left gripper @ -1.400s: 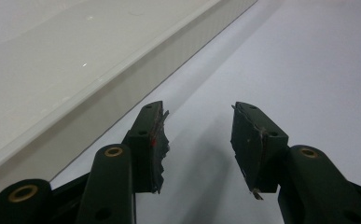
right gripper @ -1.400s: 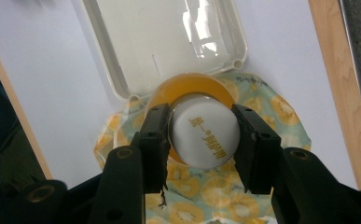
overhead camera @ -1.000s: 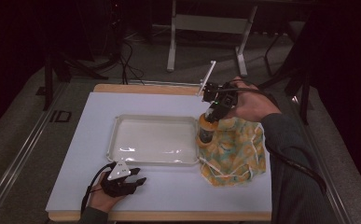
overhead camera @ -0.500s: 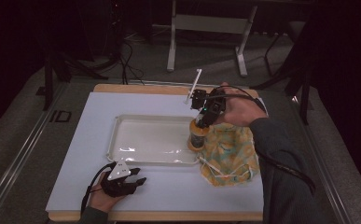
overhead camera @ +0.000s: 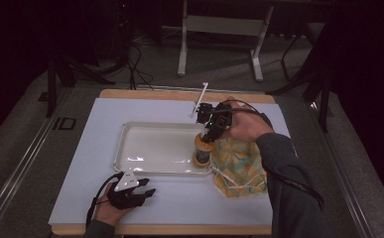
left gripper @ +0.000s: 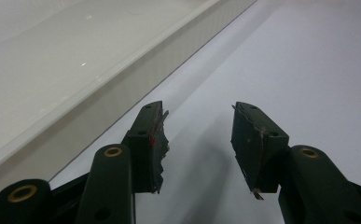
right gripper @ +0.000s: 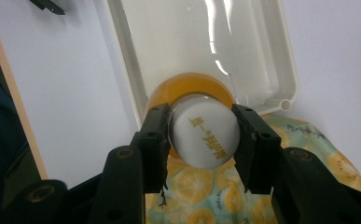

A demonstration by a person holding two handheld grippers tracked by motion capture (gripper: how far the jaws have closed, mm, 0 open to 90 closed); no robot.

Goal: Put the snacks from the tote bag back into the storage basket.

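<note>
The left tool (overhead camera: 139, 192) rests on the white counter (overhead camera: 80, 148) just in front of the tray (overhead camera: 130, 128), its jaws spread wide on nothing. It is near the tray's front wall, so a careless nudge from that hand could shove the tray while the bottle is going in.

In the middle, the tray looks bare and glossy; a bottle set down hard on it could skid or tip over.

Toward the right, the right tool (right gripper: 201, 135) grips the white cap (right gripper: 205, 136) of the orange bottle (overhead camera: 202, 151), which hangs upright over the tray's right end, at or just inside the rim. The hold is on the cap alone, so the smooth cap could slip between the jaws, or the bottle could swing and knock its base on the rim. If let go while still over the rim, it would likely topple, either into the tray or onto the patterned cloth bag (overhead camera: 239, 166) lying just beside the tray's right end.

Count: two tools, one tray, one bottle, one cloth bag.
</note>
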